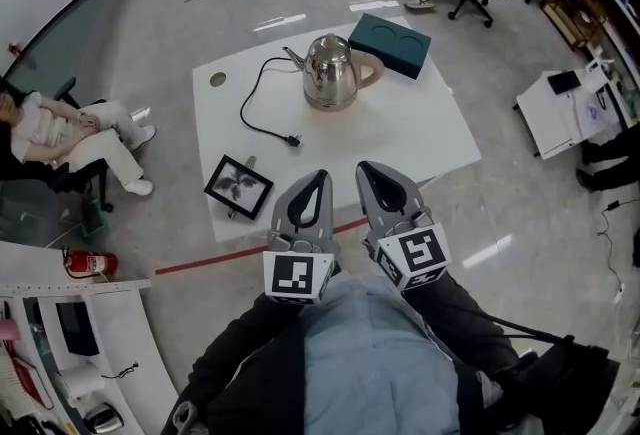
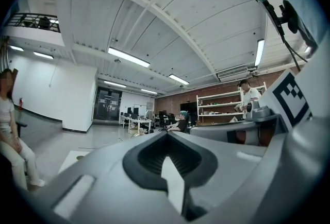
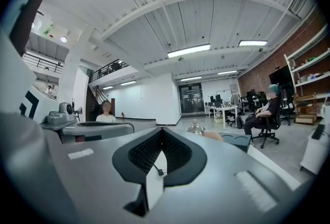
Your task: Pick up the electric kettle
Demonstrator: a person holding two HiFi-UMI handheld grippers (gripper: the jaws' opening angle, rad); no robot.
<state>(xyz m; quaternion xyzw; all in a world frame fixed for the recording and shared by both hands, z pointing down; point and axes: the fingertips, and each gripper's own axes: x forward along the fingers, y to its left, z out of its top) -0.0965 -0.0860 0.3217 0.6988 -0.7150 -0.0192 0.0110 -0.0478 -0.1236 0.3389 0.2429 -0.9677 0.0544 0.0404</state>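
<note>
Kettle (image 1: 328,73) far ahead on the table, both grippers empty and held back.
It stands upright toward the far side of the white table (image 1: 400,135), well apart from the left gripper (image 1: 316,183) and right gripper (image 1: 371,175), each with jaws pressed together on nothing. Spout points left, handle (image 1: 372,71) right (so the right gripper seems better placed). The left gripper view misses the kettle; the right gripper view shows only its top over the jaws. Whether the black cord (image 1: 258,103) joins the kettle is unclear.
</note>
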